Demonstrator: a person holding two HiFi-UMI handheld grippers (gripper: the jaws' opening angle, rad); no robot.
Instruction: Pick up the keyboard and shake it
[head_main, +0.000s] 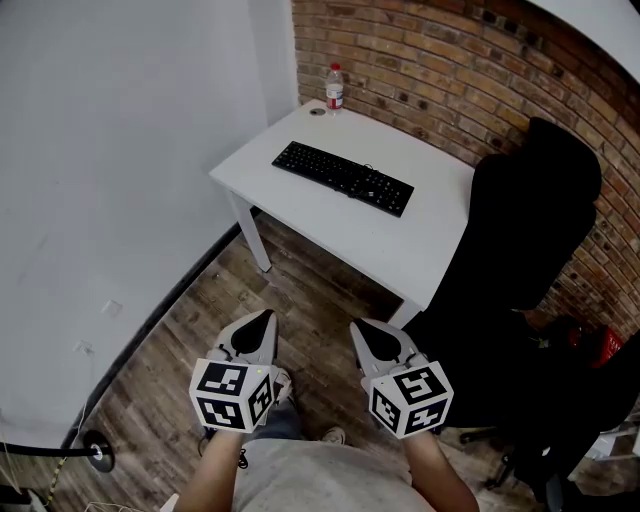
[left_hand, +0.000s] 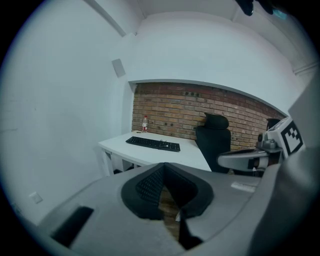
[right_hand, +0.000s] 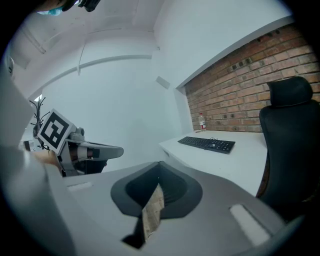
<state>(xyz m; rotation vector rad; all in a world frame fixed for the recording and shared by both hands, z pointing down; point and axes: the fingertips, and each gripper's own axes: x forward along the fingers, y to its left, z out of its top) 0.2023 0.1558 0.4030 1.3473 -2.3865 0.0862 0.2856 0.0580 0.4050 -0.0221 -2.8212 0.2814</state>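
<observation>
Keyboard (head_main: 343, 179) sits untouched on the tabletop (head_main: 420, 240) at twelve o'clock, so nothing is done yet; we hold left gripper (head_main: 266, 318) and right gripper (head_main: 357, 328) pressed together (both empty).

Soft, even room light, no hard shadows. The white table (head_main: 330, 222) shines bright without glare; the black chair (head_main: 530, 230) sinks into detail-less dark. Both gripper views bulge fisheye with black corners, near foreground soft; the brick wall (head_main: 430, 60) curves.
</observation>
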